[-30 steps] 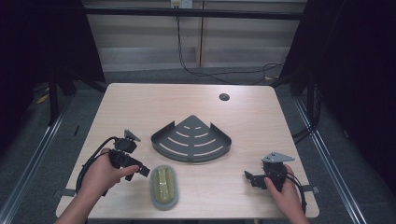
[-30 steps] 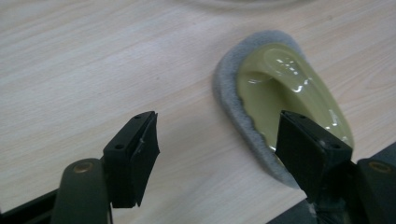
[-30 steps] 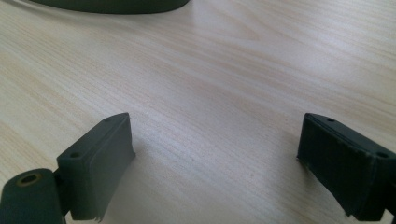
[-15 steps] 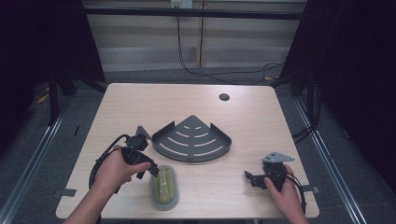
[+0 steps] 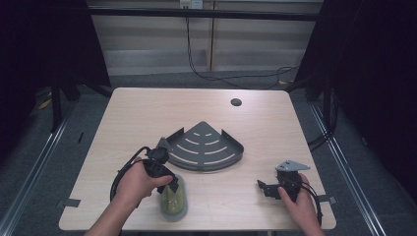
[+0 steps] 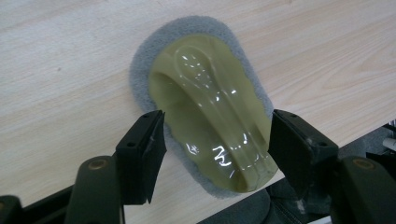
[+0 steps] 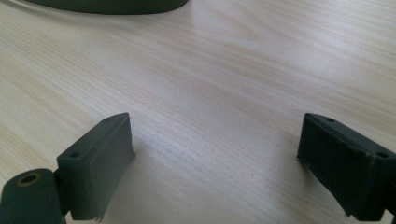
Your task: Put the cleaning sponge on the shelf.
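A scrubbing pad (image 5: 174, 202) with a glossy yellow-green handle on a grey felt base (image 6: 140, 65) lies near the table's front edge. My left gripper (image 5: 169, 186) is lowered over it, and in the left gripper view its jaws (image 6: 217, 126) stand one on each side of the handle (image 6: 210, 107). The jaws have just been closing with the handle between them; the pads sit close to its sides and I see no firm press. My right gripper (image 5: 263, 189) rests at the front right, open (image 7: 215, 135) over bare wood.
A dark grey corner shelf (image 5: 206, 147) with slotted floor and low rim sits mid-table, just beyond the left gripper; its edge (image 7: 107, 4) shows in the right gripper view. A round cable hole (image 5: 236, 102) lies at the back. The table edge runs close under the pad.
My left hand has moved right along the table from beside the pad to over it, and the jaws now straddle the handle. The right hand has stayed put.
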Demonstrator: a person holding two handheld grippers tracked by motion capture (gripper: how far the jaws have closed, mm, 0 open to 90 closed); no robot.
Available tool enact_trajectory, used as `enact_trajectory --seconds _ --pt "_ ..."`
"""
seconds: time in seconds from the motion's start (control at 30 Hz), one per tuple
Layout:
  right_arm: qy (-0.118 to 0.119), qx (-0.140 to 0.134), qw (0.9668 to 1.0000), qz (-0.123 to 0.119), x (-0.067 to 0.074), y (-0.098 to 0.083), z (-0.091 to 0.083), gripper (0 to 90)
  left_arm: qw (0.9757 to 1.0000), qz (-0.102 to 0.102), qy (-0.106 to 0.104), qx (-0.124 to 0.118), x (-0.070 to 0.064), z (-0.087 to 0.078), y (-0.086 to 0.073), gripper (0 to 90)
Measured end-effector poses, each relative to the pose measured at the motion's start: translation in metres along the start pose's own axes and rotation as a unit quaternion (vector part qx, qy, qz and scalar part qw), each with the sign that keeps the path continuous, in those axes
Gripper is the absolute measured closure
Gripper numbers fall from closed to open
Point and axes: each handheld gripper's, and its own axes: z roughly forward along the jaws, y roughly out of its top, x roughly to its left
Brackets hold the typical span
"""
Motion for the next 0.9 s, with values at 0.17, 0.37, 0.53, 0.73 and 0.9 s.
enact_trajectory --seconds 0.17,0.37,0.53,0.73,0.9 --pt "0.001 0.0 1.0 0.0 0.0 0.0 0.0 9.7 1.0 -0.003 0.001 0.003 -0.001 0.005 0.001 39.5" --pt "0.0 0.0 1.0 -0.001 0.0 0.0 0.0 9.7 0.9999 0.004 -0.001 0.011 -0.001 0.007 0.002 49.9" --pt "0.0 0.0 1.0 -0.001 0.0 0.0 0.0 9.7 0.9998 0.013 0.01 0.015 -0.002 0.006 0.002 61.1" --pt "0.0 0.0 1.0 -0.001 0.0 0.0 0.0 9.7 0.9996 0.016 0.015 0.017 0.001 0.001 0.003 71.7" --pt "0.0 0.0 1.0 -0.001 0.0 0.0 0.0 9.7 0.9995 0.025 0.018 0.005 0.004 -0.006 0.003 72.4"
